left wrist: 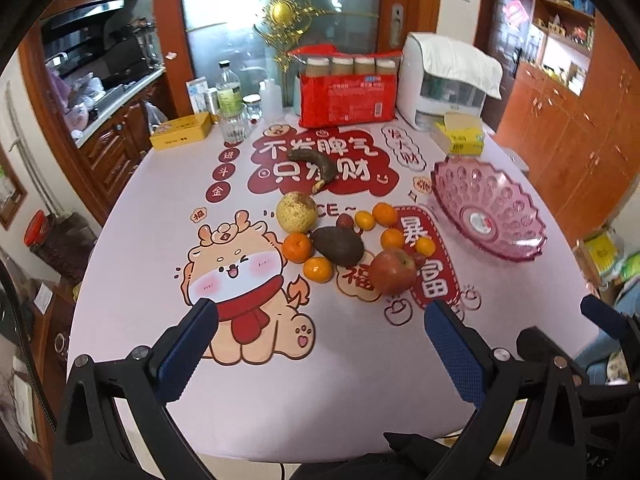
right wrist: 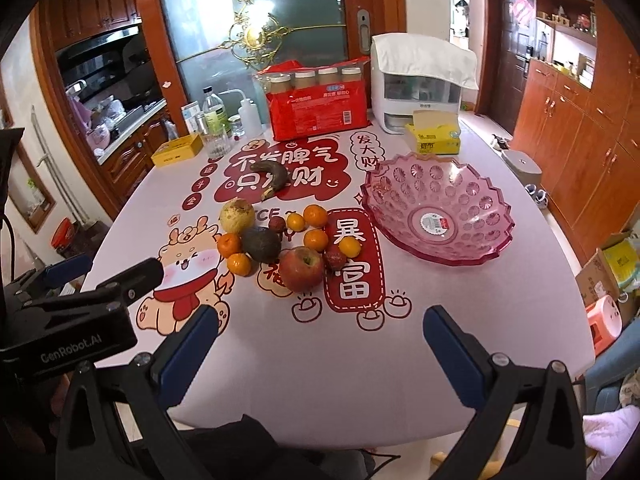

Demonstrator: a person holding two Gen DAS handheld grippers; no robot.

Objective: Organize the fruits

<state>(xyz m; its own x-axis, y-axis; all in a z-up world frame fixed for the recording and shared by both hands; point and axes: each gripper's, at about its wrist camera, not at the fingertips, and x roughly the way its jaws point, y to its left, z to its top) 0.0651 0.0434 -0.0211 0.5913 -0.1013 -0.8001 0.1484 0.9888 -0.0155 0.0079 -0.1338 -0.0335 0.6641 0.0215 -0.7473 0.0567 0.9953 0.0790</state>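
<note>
Both hand-held grippers hover wide open and empty at the near edge of the desk (right wrist: 500, 320), the right hand-held gripper (right wrist: 320, 354) nearer the apple (right wrist: 301, 268), with the pink bowl (right wrist: 492, 248) far right.

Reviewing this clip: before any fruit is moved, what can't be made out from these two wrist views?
- Pink glass bowl: the centre sticker's print is too small, both views.
- Small dark red fruit: mostly hidden behind the red apple in the left wrist view.
- White countertop appliance: its top is covered by a white cloth.
- Blackened banana: covers part of the tablecloth lettering.
</note>
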